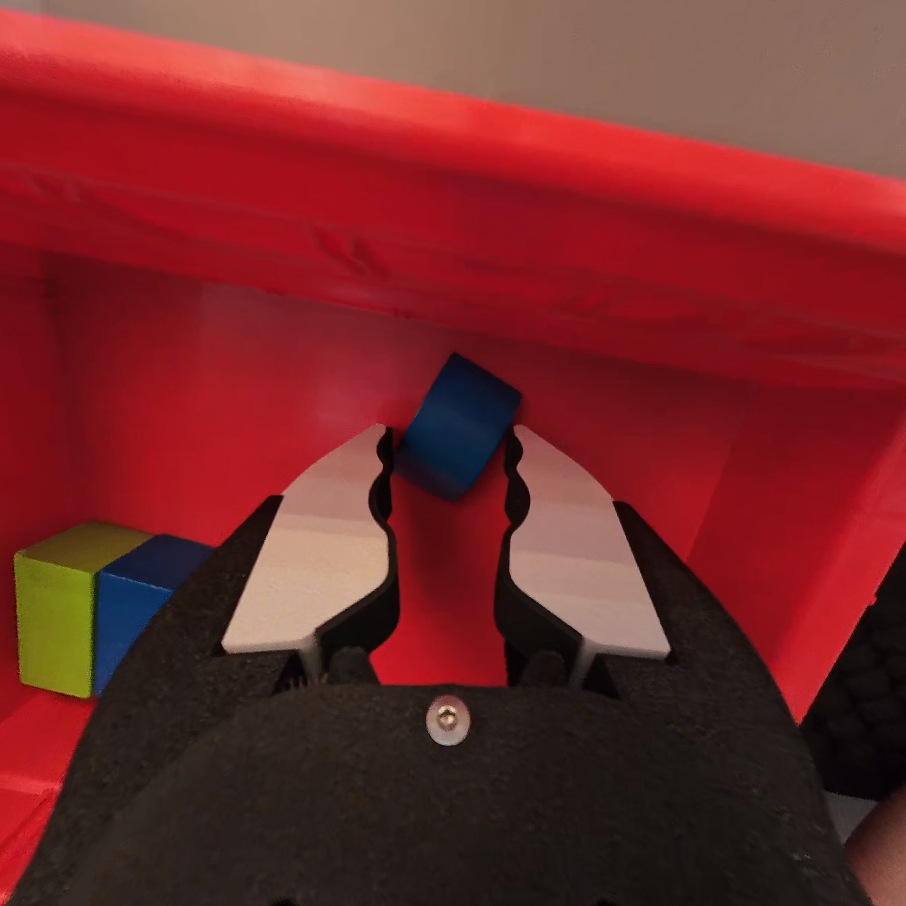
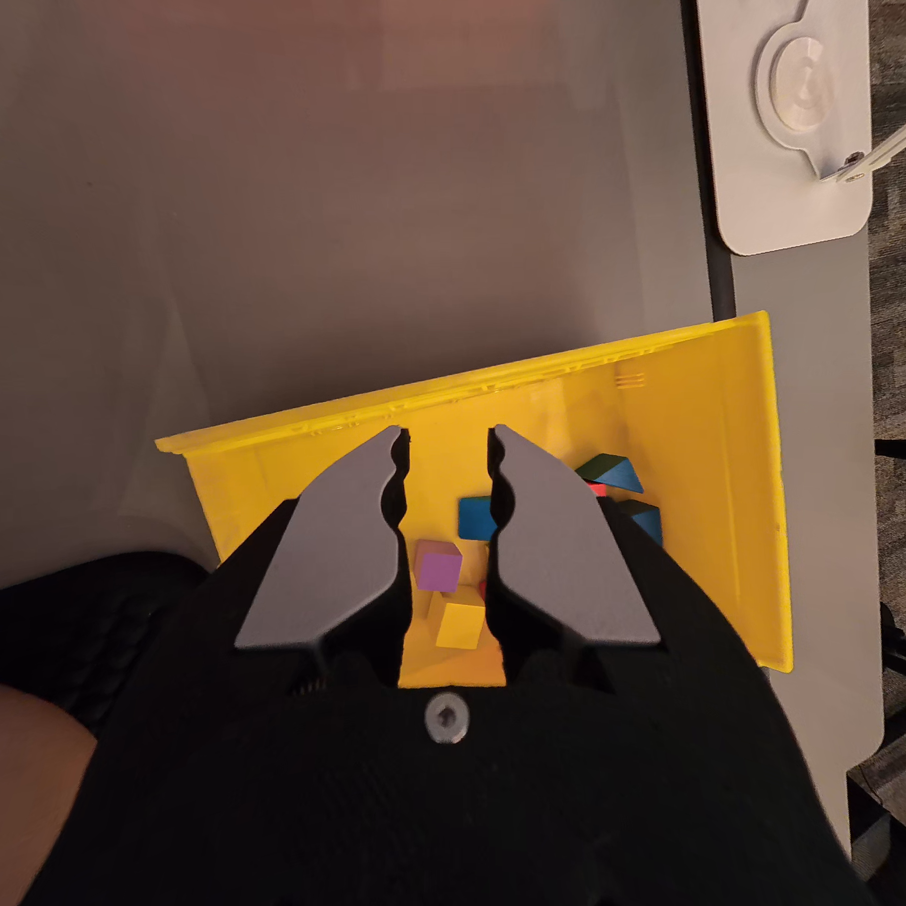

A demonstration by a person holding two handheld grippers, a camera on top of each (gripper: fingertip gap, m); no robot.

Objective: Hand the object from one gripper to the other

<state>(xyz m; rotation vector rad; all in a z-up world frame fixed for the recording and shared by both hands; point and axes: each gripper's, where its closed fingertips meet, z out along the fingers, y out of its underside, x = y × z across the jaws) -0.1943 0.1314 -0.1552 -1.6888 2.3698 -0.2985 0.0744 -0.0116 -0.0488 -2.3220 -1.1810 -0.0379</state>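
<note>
Inside a red bin point(image 1: 147, 392), one green block point(image 1: 54, 608) touches one blue block point(image 1: 137, 588) at far left. The left gripper point(image 1: 451, 436) reaches in, jaws apart, holding nothing; one tilted blue cylinder point(image 1: 456, 426) lies between its fingertips against the back wall. The right gripper point(image 2: 448, 436) hangs open and empty above a yellow bin point(image 2: 725, 490) of mixed blocks.

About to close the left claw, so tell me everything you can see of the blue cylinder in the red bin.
The blue cylinder is a short, matte block, painted wood by its look, uniformly dark blue. It lies tilted inside the red bin, near the back wall; contact there is unclear. It sits between the fingertips of the left claw, which is open. The left tip looks close or touching; the right shows a small gap. Its far end is hidden.
</note>
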